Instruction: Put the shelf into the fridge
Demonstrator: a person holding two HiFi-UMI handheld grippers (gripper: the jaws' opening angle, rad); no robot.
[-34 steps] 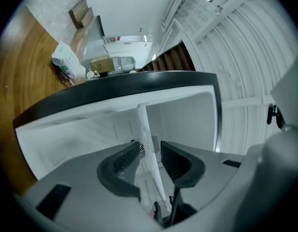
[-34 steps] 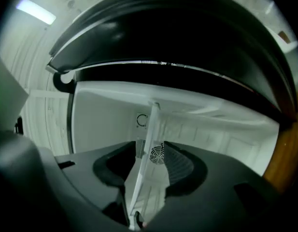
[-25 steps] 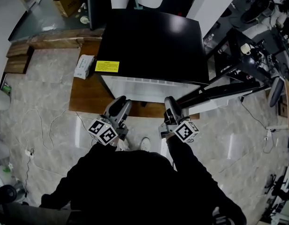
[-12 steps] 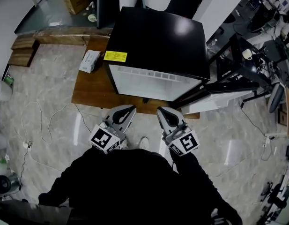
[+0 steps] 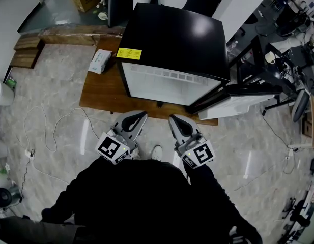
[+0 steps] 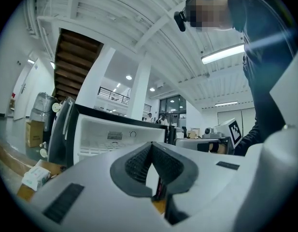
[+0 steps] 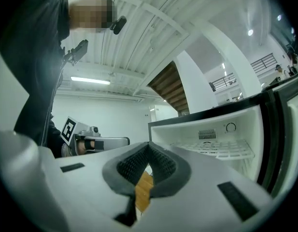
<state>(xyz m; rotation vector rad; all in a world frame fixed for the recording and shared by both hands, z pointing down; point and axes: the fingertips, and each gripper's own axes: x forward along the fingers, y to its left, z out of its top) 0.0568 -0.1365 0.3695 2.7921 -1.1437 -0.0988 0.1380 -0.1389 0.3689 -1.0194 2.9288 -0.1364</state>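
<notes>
Right gripper view, shelf (image 7: 221,149) horiz across fridge (image 7: 187,129)

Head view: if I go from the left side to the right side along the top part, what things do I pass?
wooden blocks → white packet → fridge → open fridge door

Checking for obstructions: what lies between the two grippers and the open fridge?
In the head view, only floor and the wooden board's front strip lie before the fridge.
</notes>
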